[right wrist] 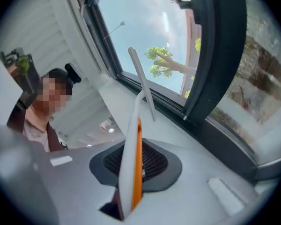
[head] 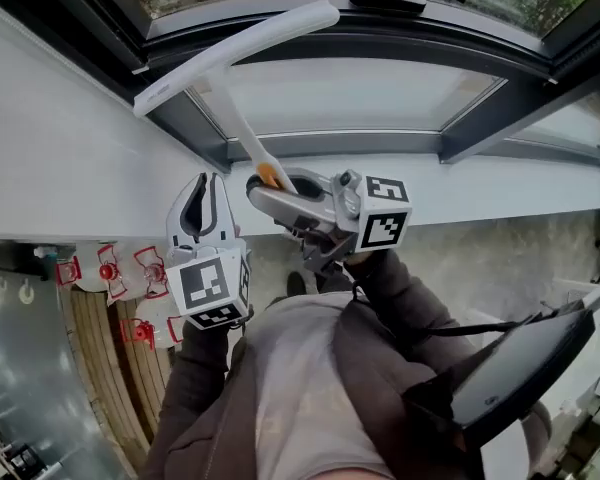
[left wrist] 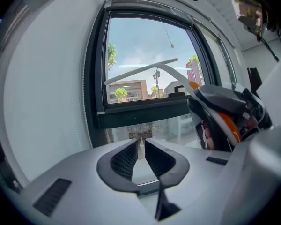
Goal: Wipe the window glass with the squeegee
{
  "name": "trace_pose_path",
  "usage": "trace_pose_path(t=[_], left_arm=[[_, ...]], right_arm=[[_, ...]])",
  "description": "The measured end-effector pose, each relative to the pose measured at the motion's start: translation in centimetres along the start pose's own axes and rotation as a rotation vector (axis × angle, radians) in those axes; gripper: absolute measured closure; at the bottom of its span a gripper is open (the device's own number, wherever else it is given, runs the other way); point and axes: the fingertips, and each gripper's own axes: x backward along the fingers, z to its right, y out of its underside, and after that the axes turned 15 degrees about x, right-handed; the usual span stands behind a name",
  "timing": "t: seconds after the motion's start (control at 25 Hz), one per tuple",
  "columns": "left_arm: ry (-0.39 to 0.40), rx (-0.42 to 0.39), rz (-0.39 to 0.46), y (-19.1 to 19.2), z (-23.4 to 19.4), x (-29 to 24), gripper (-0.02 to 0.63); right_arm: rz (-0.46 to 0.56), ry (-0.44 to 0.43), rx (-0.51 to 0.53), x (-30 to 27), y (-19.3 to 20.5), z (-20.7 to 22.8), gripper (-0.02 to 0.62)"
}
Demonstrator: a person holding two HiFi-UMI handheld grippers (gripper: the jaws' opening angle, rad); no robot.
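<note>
My left gripper (head: 206, 193) has its jaws almost together, and they hold nothing. To its right, my right gripper (head: 280, 183) has its jaws tight on the low end of the white plastic squeegee with an orange strip (head: 242, 128). I think it is light and stiff, maybe a bit slippery, so the orange end is the best spot to hold. Its long side points straight away from my jaws, up to the window glass (head: 360, 93). Its wiping bar (head: 235, 56) lies crosswise at the far end, slanted.
</note>
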Motion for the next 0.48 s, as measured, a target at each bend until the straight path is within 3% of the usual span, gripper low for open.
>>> trace_pose_path(t=[0.2,0.48], left_arm=[[0.131,0.057,-0.049,3.3,0.4,1.4,0.554],[0.189,0.032,-0.018,4.7,7.4,6.0,0.554]], right_arm=[[-0.063,0.288,0.244,1.7,2.1,-1.6,0.543],[-0.104,0.466,0.505,7.7,-2.2,-5.7,0.543]])
